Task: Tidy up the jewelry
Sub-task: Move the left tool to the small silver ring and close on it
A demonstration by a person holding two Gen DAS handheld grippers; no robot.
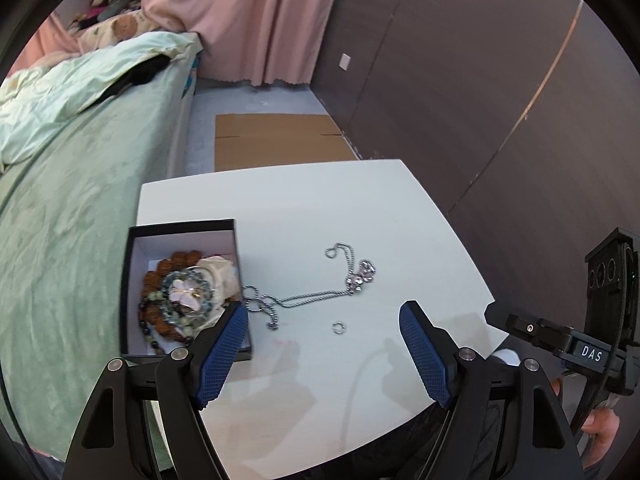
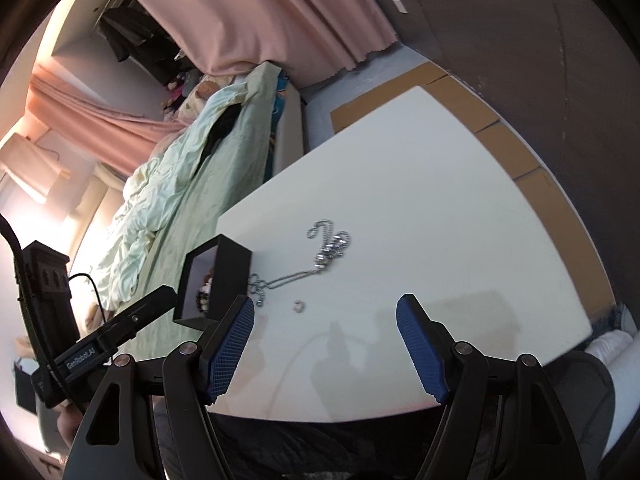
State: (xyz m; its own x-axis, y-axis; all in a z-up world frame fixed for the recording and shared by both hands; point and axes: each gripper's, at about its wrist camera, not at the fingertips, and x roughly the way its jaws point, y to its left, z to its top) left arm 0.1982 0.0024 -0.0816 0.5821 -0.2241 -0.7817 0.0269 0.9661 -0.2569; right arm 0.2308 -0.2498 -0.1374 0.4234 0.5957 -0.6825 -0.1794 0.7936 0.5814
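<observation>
Claws: 2, left claw (image 1: pixel 323 350), right claw (image 2: pixel 325 350), both spread, empty | box (image 1: pixel 182 227): 1 | necklace (image 1: pixel 312 298): 1 | ring (image 1: pixel 339 328): 1

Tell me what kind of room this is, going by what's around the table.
Most likely a bedroom. A bed with a rumpled pale green duvet runs beside the white table, pink curtains hang at the far end, and clothes hang on a rail in the background.

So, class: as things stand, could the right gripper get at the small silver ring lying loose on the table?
Probably yes. The right gripper is open and empty, and the small ring lies on bare table just ahead of its fingers, apart from the necklace and box.
</observation>
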